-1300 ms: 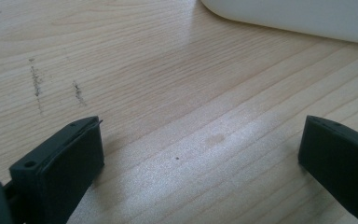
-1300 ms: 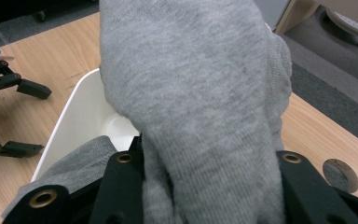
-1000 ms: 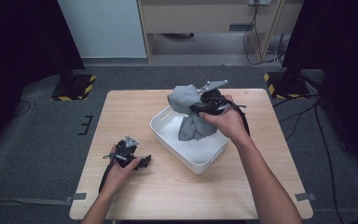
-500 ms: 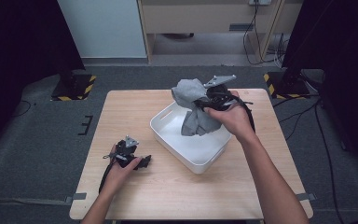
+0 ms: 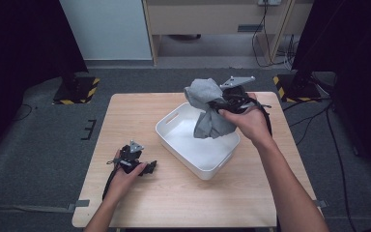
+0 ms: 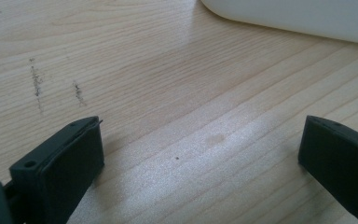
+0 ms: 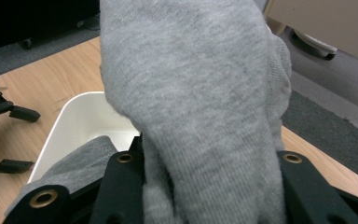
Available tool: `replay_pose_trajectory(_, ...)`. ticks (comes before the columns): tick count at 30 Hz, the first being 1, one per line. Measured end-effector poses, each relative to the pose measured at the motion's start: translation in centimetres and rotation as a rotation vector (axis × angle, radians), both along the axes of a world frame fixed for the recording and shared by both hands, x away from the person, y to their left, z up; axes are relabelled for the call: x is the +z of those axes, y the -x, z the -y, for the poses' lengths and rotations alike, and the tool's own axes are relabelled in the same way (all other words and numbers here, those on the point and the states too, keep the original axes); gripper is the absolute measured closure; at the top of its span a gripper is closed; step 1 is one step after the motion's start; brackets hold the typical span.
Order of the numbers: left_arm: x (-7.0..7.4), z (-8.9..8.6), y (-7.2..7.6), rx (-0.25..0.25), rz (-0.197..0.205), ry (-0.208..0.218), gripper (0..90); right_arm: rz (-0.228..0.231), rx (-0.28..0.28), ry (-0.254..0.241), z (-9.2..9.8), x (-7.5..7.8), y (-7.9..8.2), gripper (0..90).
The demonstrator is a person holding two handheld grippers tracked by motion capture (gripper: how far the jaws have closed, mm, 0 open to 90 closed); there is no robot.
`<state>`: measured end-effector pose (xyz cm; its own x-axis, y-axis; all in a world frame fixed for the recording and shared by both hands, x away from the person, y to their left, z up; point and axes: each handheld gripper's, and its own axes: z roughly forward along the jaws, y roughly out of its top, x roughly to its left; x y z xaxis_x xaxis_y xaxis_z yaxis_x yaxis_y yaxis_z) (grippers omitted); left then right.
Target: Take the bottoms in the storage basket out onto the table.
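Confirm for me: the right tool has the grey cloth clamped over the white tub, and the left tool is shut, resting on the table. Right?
Not quite. The left tool is open: the left gripper view shows its jaws standing wide apart over bare table. The rest holds: the right tool has the grey cloth clamped over the white tub.

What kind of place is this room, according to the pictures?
Probably a lab or recording studio, not a home: a bare wooden table on grey carpet, black-and-yellow hazard tape on stand bases, and loose cables on the floor.
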<state>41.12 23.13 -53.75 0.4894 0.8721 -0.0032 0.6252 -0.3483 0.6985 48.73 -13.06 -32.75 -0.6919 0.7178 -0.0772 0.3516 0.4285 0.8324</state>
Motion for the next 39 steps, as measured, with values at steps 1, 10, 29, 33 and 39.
replay_pose_trajectory(1, 0.0, 0.0, 0.0, 0.0, 0.0, 0.0, 0.0, 0.002, -0.007, -0.002, 0.4, 0.1, 0.1, 60.8)
replay_pose_trajectory(10, 0.0, 0.0, 0.0, 0.0, -0.001, -0.002, 0.0, 0.018, -0.039, -0.007, 2.1, 0.8, 0.6, 60.7)
replay_pose_trajectory(29, 0.0, 0.0, 0.0, -0.002, -0.001, -0.003, 0.0, 0.045, -0.134, -0.03, 7.0, 2.2, 1.1, 60.6)
replay_pose_trajectory(33, 0.0, 0.0, 0.0, -0.002, -0.001, -0.003, 0.0, 0.042, -0.149, -0.032, 7.6, 2.2, 1.1, 60.6)
replay_pose_trajectory(39, 0.0, 0.0, 0.0, -0.002, -0.001, -0.003, 0.0, 0.042, -0.165, -0.029, 8.4, 1.9, 1.0, 60.6)
